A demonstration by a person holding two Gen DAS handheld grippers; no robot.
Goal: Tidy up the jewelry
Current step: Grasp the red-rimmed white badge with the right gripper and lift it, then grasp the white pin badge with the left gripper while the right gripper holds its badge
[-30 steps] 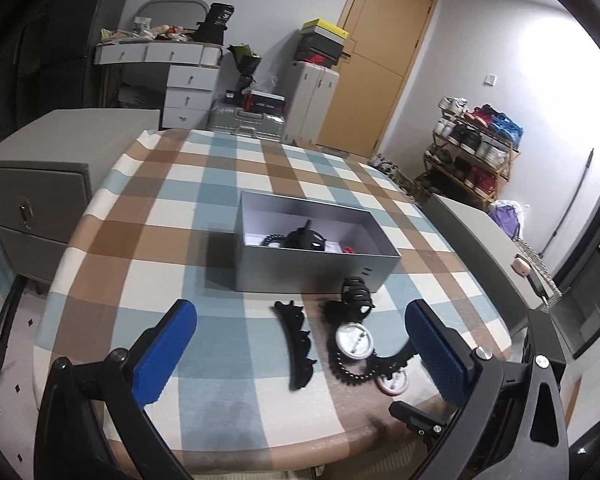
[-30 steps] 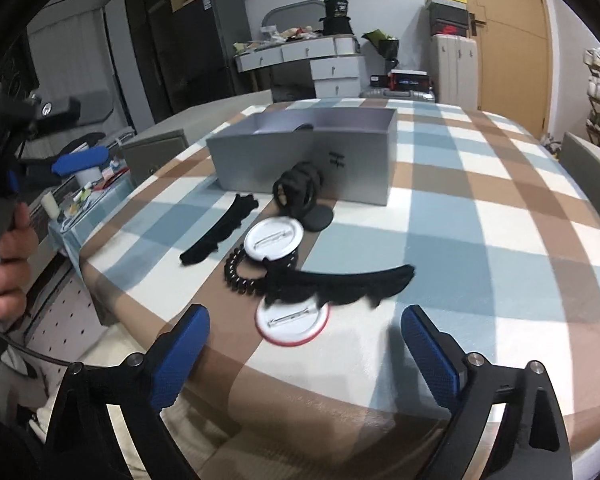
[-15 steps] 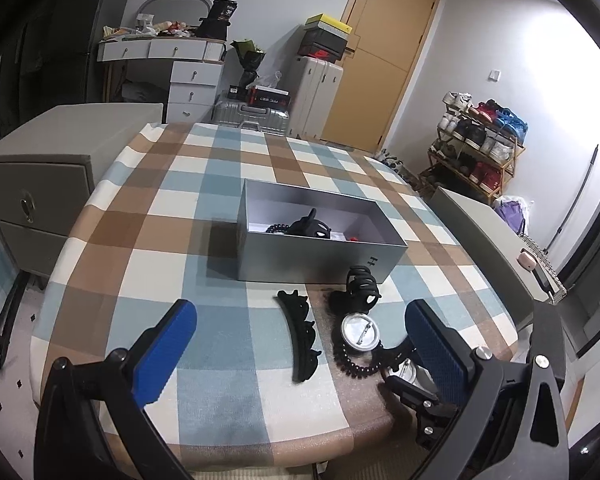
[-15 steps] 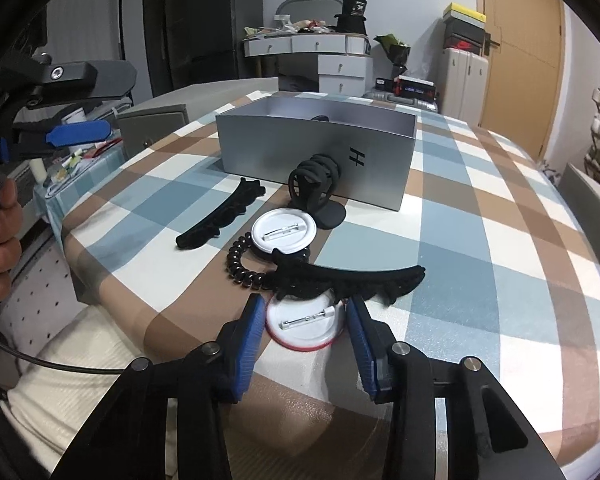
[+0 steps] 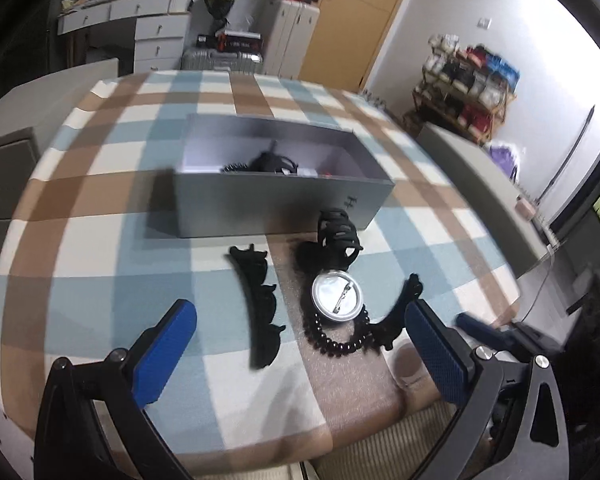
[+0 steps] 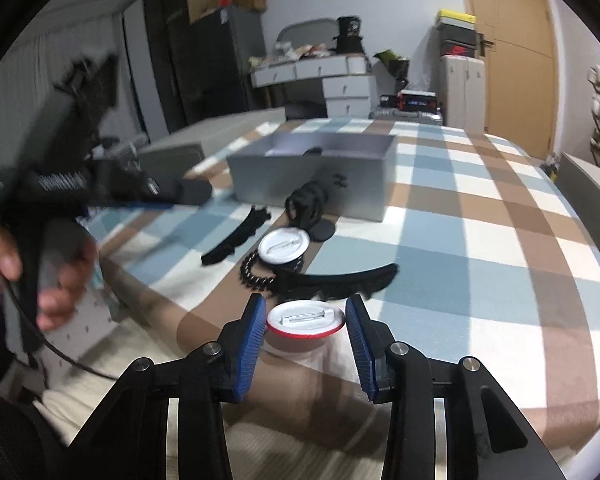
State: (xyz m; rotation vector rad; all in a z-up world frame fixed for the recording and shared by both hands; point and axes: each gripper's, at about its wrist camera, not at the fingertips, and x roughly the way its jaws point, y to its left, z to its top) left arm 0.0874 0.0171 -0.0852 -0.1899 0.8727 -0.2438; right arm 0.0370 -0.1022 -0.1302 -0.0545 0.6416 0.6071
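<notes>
My right gripper (image 6: 306,320) is shut on a round white pin badge with a red rim (image 6: 306,318), held just above the checked tablecloth at the near edge. Beyond it lie a long black hair clip (image 6: 340,280), a black bead bracelet (image 6: 256,276), a second white badge (image 6: 284,245), another black hair clip (image 6: 236,240) and a black claw clip (image 6: 308,204). An open grey box (image 5: 276,196) holds several dark pieces. My left gripper (image 5: 300,352) hangs open above the hair clip (image 5: 260,300) and the badge (image 5: 337,298).
A person's hand (image 6: 56,280) holds the left gripper at the table's left side. Grey cabinets (image 5: 4,152) flank the table. Drawers, boxes and a wooden door (image 6: 516,52) stand along the back wall, with a shoe rack (image 5: 468,80) to the right.
My right gripper went from wide open to shut on the red-rimmed badge and raised it slightly. My left gripper dipped down and closer over the clips, still open.
</notes>
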